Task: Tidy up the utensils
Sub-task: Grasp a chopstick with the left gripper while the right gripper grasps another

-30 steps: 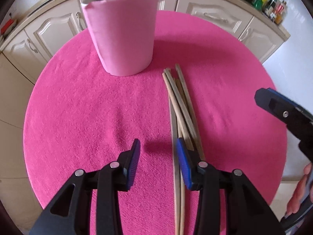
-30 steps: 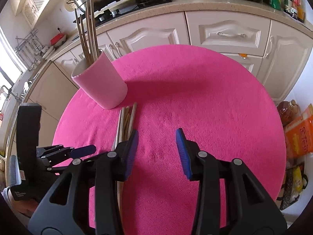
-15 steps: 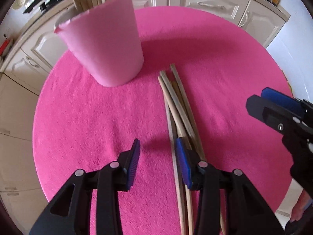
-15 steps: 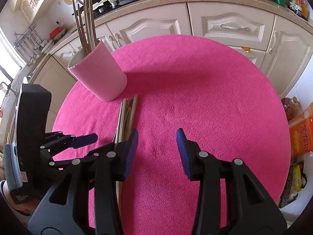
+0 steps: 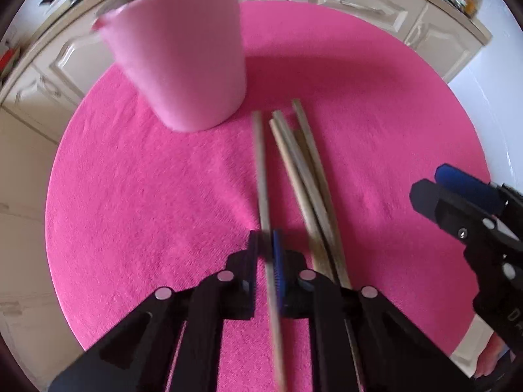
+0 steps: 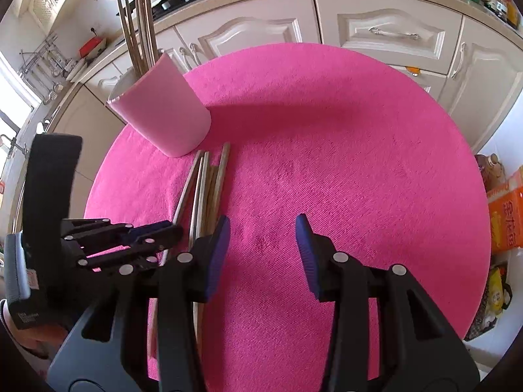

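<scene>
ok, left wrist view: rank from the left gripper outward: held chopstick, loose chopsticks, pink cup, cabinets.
1. held chopstick: clamped between the left gripper fingers.
2. loose chopsticks: on the cloth just to its right.
3. pink cup: ahead, up-left.
4. cabinets: beyond the table's far edge.

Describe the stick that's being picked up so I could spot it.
Start at the pink cup on the round pink cloth. Beside it lie wooden sticks. The one meant sits apart on the cup side, alone pinched in the left tool.
</scene>
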Available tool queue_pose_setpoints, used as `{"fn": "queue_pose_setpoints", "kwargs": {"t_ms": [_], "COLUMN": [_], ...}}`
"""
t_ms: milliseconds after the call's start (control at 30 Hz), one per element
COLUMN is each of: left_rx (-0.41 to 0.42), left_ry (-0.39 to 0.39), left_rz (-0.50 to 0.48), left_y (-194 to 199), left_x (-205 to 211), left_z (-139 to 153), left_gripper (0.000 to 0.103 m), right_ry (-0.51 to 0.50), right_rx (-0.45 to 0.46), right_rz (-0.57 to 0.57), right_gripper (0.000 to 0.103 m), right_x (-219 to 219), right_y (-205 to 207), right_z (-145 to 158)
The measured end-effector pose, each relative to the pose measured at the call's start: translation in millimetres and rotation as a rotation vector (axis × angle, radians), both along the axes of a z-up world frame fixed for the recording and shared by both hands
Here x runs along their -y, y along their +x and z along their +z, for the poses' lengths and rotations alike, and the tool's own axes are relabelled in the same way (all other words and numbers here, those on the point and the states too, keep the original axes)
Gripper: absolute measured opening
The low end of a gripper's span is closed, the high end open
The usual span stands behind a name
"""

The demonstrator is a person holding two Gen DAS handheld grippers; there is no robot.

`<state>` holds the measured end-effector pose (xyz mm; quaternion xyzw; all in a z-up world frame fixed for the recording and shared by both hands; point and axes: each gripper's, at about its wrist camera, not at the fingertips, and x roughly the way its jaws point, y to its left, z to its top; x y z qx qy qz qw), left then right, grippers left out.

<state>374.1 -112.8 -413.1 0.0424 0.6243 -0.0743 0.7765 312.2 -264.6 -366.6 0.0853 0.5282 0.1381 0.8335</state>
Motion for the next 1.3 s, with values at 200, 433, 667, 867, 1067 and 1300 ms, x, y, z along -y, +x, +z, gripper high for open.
{"fn": "queue_pose_setpoints", "kwargs": {"t_ms": [200,433,667,867,1067,1300], "left_rx": [0.009,0.031,0.044,0.048,0.034,-0.017], "left_ry": [-0.057,-0.079,-0.100,-0.116,-0.130,-0.134], "left_rz": [0.101,0.178,0.189,0.184,0.176,0.185], "left_y": [-8.4,-20.2,-36.4,-41.5,-38.2,-31.4], "left_x": [-32.7,-64.7,-82.1,-88.6,-87.8,-86.2], "left_z": [6.3,14.6,24.0,26.9,23.4,10.4], "left_gripper": [0.006,0.006,0.006,0.006,0.006,0.006], "right_ry": [-0.006,-0.014,-0.046,-0.047,-0.066,0.027], "right_rx": [-0.059,-0.115,-0.164,-0.197,-0.216,-0.236], "right_rz": [0.033,0.116,0.147,0.132,0.145,0.120], "right_gripper": [0.042,0.029,0.016,0.010,0.010,0.007], "right_x": [-15.0,-45.7,-56.5,-43.0,-44.1,-32.2], "right_y": [6.8,10.3,15.4,16.0,24.1,26.6], "right_z": [-7.3,-15.4,-23.0,-25.8,-25.7,-27.2]}}
